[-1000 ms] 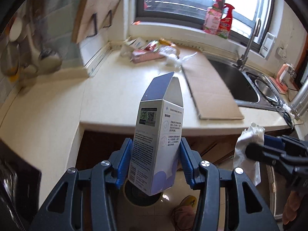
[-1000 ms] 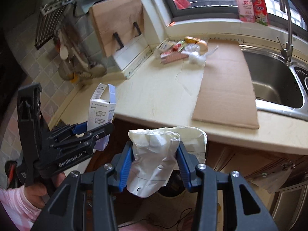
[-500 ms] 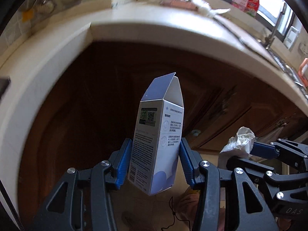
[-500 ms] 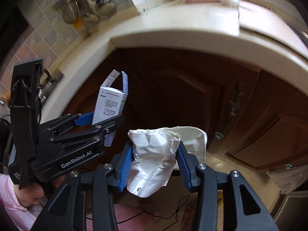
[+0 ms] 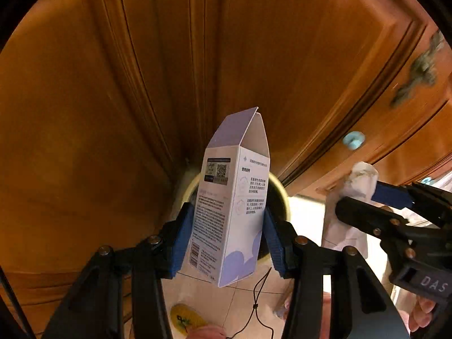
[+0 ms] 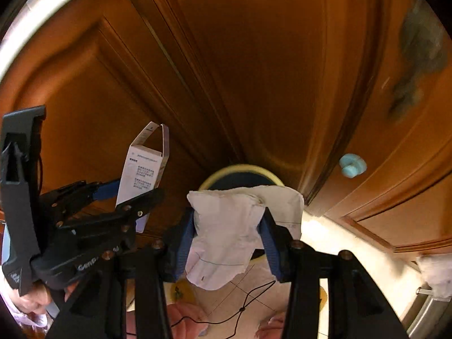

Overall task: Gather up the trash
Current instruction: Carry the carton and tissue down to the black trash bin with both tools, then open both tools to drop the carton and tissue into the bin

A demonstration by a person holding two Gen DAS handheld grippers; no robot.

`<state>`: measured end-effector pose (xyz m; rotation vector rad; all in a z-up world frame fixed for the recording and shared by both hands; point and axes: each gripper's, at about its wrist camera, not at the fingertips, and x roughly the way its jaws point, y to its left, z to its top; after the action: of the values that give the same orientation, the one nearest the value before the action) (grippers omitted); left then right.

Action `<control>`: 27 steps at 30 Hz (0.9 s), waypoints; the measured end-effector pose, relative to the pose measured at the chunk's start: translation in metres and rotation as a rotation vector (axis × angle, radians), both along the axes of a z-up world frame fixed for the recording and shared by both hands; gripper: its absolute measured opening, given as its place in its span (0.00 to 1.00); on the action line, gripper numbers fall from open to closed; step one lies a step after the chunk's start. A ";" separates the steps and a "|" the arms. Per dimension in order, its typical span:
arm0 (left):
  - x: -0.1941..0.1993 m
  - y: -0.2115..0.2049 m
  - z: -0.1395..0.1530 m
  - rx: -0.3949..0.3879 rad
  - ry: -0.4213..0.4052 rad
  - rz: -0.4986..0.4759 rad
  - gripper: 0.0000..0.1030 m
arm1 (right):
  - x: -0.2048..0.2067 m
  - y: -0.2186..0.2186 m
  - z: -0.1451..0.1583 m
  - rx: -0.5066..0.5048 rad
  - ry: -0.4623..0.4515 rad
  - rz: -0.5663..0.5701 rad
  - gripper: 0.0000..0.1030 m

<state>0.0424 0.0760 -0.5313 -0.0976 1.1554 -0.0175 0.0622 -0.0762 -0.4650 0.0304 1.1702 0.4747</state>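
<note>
The left gripper (image 5: 229, 236) clamps an upright white carton (image 5: 230, 212) and the right gripper (image 6: 228, 237) clamps crumpled paper (image 6: 234, 234), with the yellow-rimmed bin (image 6: 240, 171) seemingly just past both at twelve o'clock.

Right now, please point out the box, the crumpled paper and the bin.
box (image 5: 228, 214): left wrist view, on its printed front face.
crumpled paper (image 6: 226, 226): right wrist view, on its creased middle.
bin (image 6: 240, 167): right wrist view, on its yellow rim.
</note>
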 end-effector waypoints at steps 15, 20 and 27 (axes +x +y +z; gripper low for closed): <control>0.009 0.006 -0.136 0.015 0.097 0.042 0.56 | 0.022 0.025 -0.134 -0.080 0.060 0.083 0.49; 0.014 0.008 -0.155 0.020 0.146 0.044 0.78 | 0.030 0.028 -0.154 -0.067 0.096 0.081 0.58; 0.019 0.020 -0.161 0.039 0.145 0.059 0.79 | 0.029 0.026 -0.154 -0.059 0.109 0.035 0.69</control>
<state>0.0617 0.0958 -0.6919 -0.0994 1.2968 0.0655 0.0909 -0.0507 -0.6188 -0.0153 1.2934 0.4735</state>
